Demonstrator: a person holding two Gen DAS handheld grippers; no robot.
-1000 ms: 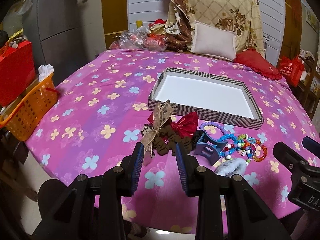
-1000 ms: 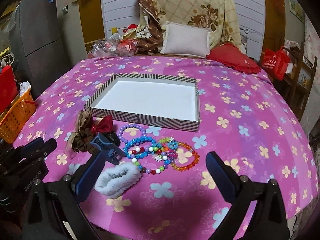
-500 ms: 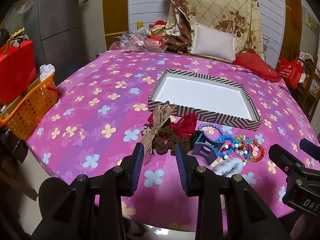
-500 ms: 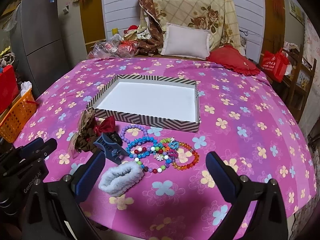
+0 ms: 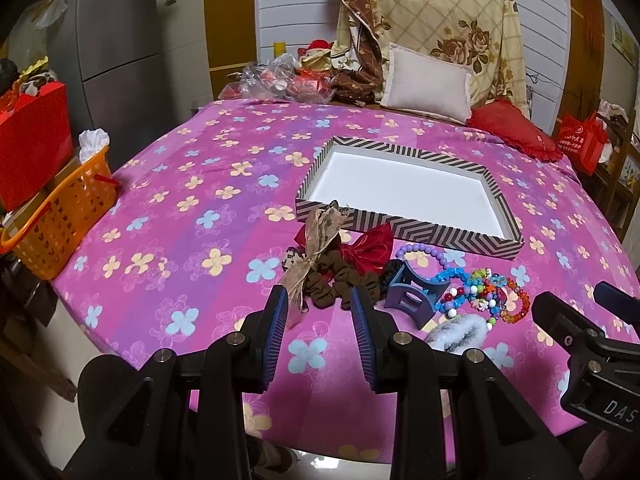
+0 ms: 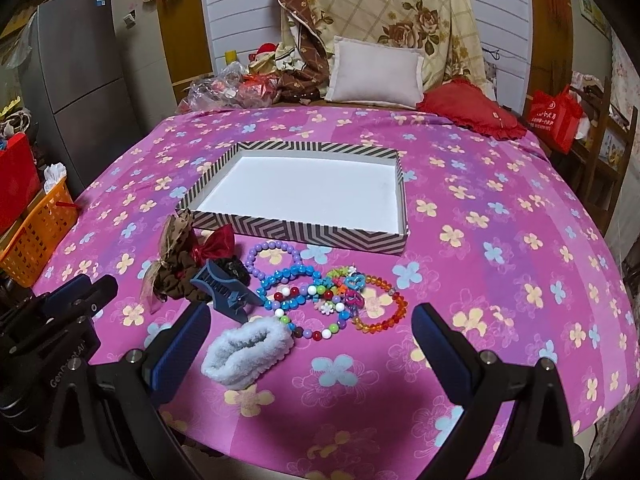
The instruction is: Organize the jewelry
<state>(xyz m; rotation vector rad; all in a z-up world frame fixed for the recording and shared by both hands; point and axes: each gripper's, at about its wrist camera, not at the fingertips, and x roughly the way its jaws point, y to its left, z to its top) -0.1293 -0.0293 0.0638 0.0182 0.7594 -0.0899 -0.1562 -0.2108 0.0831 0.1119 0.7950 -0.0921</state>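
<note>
Right wrist view: the right gripper (image 6: 310, 320) is held wide open and empty above a heap of beaded bracelets (image 6: 320, 292) and a fluffy white scrunchie (image 6: 248, 350), seemingly for a pick, while the left gripper (image 5: 320, 304), part-open and empty, is aimed at the brown scrunchie (image 5: 336, 280) before the empty chevron-striped box (image 6: 308, 230).

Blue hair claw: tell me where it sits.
In the right wrist view the blue hair claw lies on the tablecloth, left of the bead bracelets, between the brown scrunchie and the fluffy white scrunchie.
</note>
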